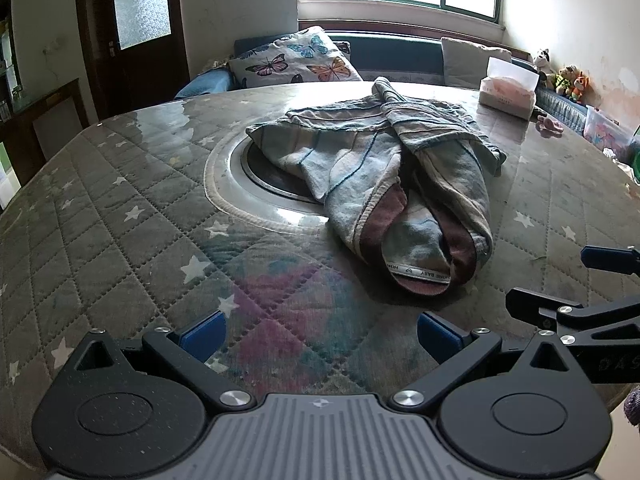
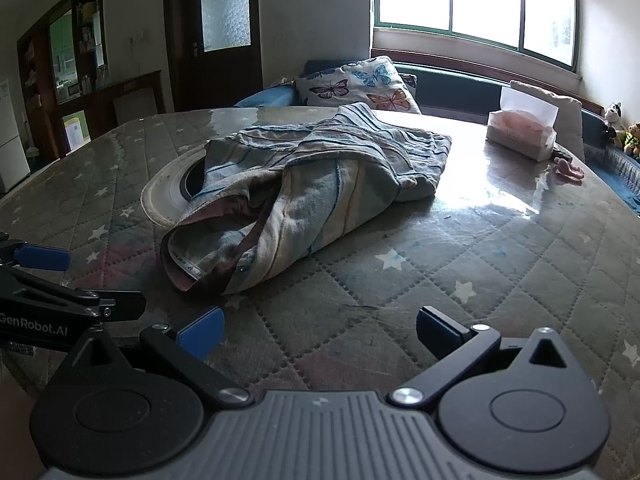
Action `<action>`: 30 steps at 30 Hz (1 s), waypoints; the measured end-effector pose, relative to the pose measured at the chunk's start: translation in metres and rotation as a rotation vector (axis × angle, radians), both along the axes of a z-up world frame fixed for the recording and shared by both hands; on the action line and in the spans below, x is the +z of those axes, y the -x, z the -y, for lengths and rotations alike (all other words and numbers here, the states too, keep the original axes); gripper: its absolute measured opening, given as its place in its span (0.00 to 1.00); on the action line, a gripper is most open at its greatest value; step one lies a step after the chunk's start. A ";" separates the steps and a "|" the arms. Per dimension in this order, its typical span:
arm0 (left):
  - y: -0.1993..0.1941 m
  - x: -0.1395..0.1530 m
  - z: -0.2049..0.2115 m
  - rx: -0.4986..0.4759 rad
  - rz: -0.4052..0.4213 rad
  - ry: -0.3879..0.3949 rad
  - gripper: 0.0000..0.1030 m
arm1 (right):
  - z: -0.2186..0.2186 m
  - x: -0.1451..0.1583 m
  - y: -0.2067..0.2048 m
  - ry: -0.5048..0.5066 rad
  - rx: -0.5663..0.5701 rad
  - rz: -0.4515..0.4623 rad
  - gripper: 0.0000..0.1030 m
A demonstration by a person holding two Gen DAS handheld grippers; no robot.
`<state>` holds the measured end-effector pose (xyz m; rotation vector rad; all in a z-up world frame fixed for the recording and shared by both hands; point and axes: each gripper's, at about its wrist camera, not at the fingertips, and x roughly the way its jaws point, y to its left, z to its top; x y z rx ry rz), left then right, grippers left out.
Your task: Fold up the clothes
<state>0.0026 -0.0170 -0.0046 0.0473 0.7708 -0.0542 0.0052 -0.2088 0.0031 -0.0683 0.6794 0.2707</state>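
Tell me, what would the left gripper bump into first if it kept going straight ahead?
Probably the striped garment. The open left gripper points across bare quilted table cover toward its collar end, though depth is hard to judge.

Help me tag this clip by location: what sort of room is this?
Most likely a lived-in living or dining room at home. A striped garment lies on a quilt-covered round table, with a butterfly cushion on the window bench behind and a tissue box at the table's far side.
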 end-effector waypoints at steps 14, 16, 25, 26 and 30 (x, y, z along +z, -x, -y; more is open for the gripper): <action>-0.011 0.001 -0.001 0.003 -0.007 -0.006 1.00 | -0.003 0.000 -0.012 -0.003 0.004 -0.012 1.00; -0.013 0.001 -0.001 0.004 -0.007 -0.007 1.00 | -0.003 0.000 -0.014 -0.003 0.007 -0.012 1.00; -0.028 0.011 -0.002 0.004 0.020 -0.019 1.00 | -0.007 0.007 -0.029 0.016 0.020 0.000 1.00; -0.030 0.012 -0.002 0.003 0.025 -0.022 1.00 | -0.007 0.008 -0.031 0.020 0.020 0.002 1.00; -0.041 0.019 -0.003 -0.002 0.046 -0.022 1.00 | -0.009 0.018 -0.043 0.037 0.033 0.025 1.00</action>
